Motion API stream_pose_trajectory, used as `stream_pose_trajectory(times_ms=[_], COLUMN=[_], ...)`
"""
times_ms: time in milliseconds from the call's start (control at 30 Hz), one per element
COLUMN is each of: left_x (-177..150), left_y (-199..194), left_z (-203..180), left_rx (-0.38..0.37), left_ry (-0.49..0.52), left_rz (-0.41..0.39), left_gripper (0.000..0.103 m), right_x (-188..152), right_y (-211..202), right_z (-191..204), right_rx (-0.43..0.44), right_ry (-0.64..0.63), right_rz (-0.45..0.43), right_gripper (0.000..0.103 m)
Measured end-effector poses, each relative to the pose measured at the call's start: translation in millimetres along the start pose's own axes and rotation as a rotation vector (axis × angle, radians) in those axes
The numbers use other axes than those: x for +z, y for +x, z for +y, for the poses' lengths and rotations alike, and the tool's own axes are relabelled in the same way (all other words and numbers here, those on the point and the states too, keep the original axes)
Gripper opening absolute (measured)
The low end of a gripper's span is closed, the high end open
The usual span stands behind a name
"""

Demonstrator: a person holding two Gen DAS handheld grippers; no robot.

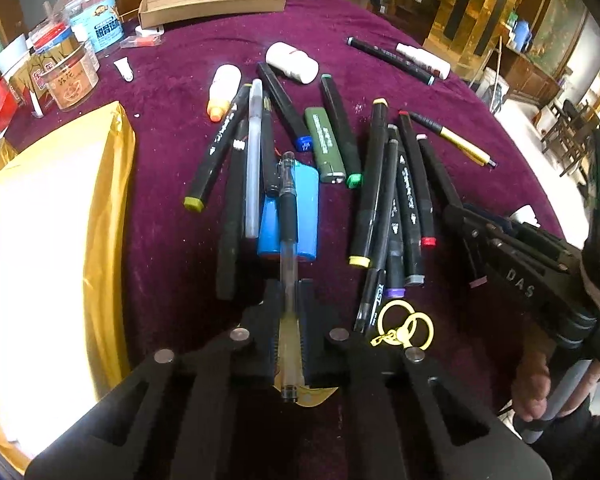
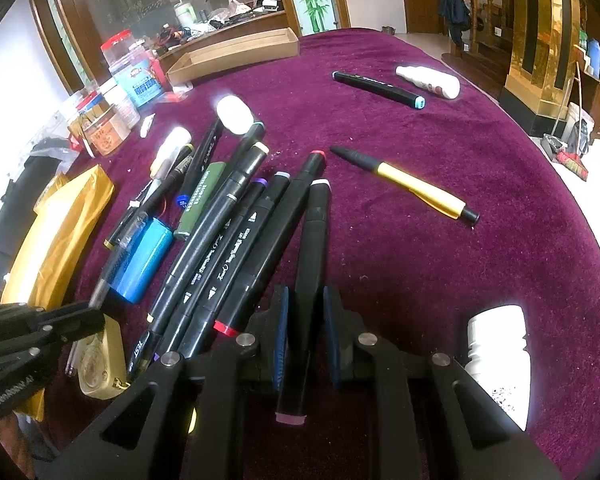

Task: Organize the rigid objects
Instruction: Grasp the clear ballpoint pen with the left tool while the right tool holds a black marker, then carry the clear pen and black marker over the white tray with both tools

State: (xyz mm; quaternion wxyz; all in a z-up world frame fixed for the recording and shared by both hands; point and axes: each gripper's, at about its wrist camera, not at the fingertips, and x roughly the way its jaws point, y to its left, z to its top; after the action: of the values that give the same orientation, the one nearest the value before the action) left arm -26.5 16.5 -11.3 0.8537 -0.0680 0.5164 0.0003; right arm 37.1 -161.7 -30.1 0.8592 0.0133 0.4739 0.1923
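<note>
My left gripper [image 1: 290,290] is shut on a clear gel pen [image 1: 287,208] with a black grip. The pen points away over a blue cylinder [image 1: 300,200] in a pile of black markers [image 1: 374,184] on the purple cloth. My right gripper [image 2: 306,312] is shut on a black marker with a pink end [image 2: 314,240]; its far tip rests against the pile's right side. From the left wrist view, the right gripper [image 1: 472,232] sits at the right of the pile. A green lighter-shaped case [image 1: 324,144] lies among the markers.
A cardboard tray [image 1: 212,2] stands at the table's far edge, jars [image 1: 80,68] at far left, and a gold padded package [image 1: 60,220] at the left. A yellow-black pen [image 2: 416,188], white bottles [image 2: 496,360] and a yellow keyring [image 1: 406,326] lie around the pile.
</note>
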Motion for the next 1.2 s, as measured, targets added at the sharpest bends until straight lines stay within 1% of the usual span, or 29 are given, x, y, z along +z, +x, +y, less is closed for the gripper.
stream_pose_trajectory(times_ms=[67,200,267,300,333,367,433,500,567,633,733,800,867,933,967,1000,1100,1133,1167,1200], left_x=[0.4,-5.3,-12.8,-15.1,-20.8,-24.8,-36.6,-46.6,-57.9,-69.4,-78.9,-85.4,-90.2,-94.8,-98.6,-100.6,-105.4,-107.4,-108.9,-110.7], left_y=[-4.1,-28.2,-40.2,-44.4,-53.1,-59.7,-78.4,-94.5,-107.0,-115.5,-111.9,-108.0,-103.8,-99.0,-100.5,-98.1,-94.9,-93.1,-91.7,-89.5], left_z=[2.3,3.9,7.8,10.7,16.4,21.5,40.1,59.6,81.2,106.9,130.7,145.6,159.1,171.2,176.1,181.0,188.7,191.2,191.9,193.8], left_rx=[-0.019,-0.085,-0.093,-0.089,-0.088,-0.081,-0.070,-0.040,0.010,0.070,0.132,0.190,0.207,0.217,0.233,0.259,0.275,0.287,0.293,0.293], left_ry=[-0.020,-0.052,-0.077,-0.088,-0.113,-0.135,-0.196,-0.263,-0.333,-0.408,-0.464,-0.496,-0.520,-0.548,-0.553,-0.558,-0.572,-0.574,-0.577,-0.581], left_rz=[-0.010,-0.076,-0.103,-0.112,-0.133,-0.143,-0.181,-0.214,-0.231,-0.253,-0.250,-0.249,-0.249,-0.236,-0.237,-0.228,-0.208,-0.200,-0.192,-0.182], left_gripper=[0.006,0.006,0.006,0.006,0.006,0.006,0.006,0.006,0.006,0.006,0.006,0.006,0.006,0.006,0.006,0.006,0.006,0.006,0.006,0.006], right_x=[-0.1,-1.1,-3.0,-3.4,-4.9,-6.1,-5.9,-4.9,-2.2,2.0,3.1,-0.7,-7.8,-16.5,-18.3,-22.3,-35.2,-37.9,-42.1,-46.4], right_y=[-0.8,-10.2,-18.2,-20.8,-25.5,-30.6,-41.0,-57.7,-74.0,-80.4,-83.6,-74.6,-55.1,-33.5,-31.6,-24.1,-10.6,-7.6,-12.8,-7.6], right_z=[-0.2,-1.0,-2.2,-3.6,-7.0,-9.9,-7.1,10.3,37.2,63.5,119.0,158.4,198.1,229.6,236.9,248.6,276.7,282.9,286.5,290.5], right_rx=[-0.004,0.001,0.018,0.026,0.052,0.094,0.139,0.167,0.228,0.282,0.398,0.443,0.484,0.474,0.483,0.473,0.418,0.400,0.389,0.362], right_ry=[0.000,0.005,0.014,0.029,0.065,0.104,0.136,0.117,0.074,0.027,-0.071,-0.146,-0.218,-0.283,-0.292,-0.319,-0.411,-0.444,-0.463,-0.507], right_rz=[-0.007,-0.081,-0.122,-0.131,-0.141,-0.142,-0.149,-0.189,-0.220,-0.204,-0.181,-0.142,-0.086,-0.038,-0.021,-0.001,0.038,0.051,0.060,0.077], right_gripper=[0.015,0.014,0.014,0.014,0.014,0.014,0.014,0.014,0.014,0.014,0.014,0.014,0.014,0.014,0.014,0.014,0.014,0.014,0.014,0.014])
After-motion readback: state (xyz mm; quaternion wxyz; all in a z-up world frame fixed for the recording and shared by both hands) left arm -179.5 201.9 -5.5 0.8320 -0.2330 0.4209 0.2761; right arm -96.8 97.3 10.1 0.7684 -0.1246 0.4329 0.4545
